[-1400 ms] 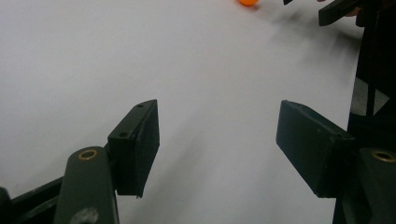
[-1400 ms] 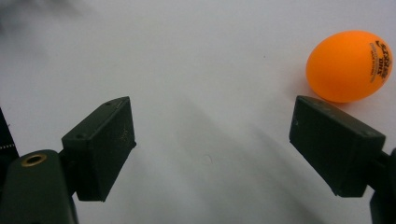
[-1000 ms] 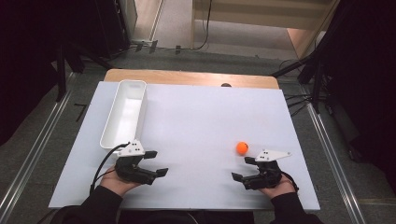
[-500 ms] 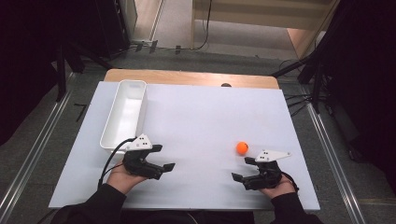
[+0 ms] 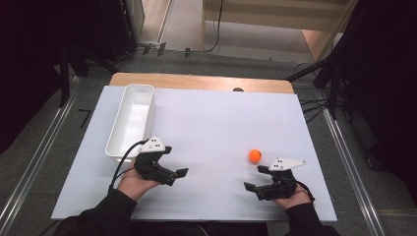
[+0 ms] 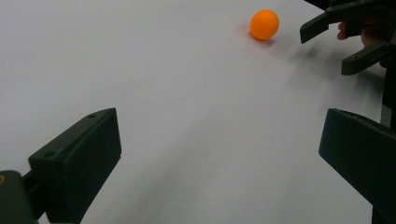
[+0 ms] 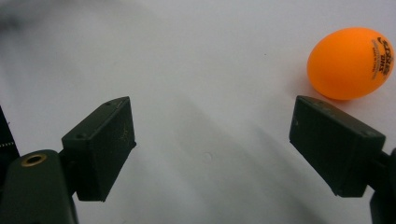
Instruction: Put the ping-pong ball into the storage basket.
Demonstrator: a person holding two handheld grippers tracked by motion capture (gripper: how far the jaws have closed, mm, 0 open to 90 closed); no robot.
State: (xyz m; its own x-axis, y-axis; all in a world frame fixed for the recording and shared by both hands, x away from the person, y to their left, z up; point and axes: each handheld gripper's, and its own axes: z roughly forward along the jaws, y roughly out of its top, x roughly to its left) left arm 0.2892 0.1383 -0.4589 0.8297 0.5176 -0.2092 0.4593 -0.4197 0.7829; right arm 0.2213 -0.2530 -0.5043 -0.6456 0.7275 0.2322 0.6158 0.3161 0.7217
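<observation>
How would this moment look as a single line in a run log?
left hand-held gripper: open, empty | right hand-held gripper: open, empty, beside orange ball | ball: on white table, untouched | white bin: far left

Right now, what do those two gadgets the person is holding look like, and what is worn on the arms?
Both are black tongs. The left tongs and the right tongs each end in two flat, blocky black jaws. Each carries a pale grey three-cornered plate on top. A black cable loops from the left one. The person wears dark sleeves.

White tray (image 5: 129, 123) on white table (image 5: 216, 128)
</observation>
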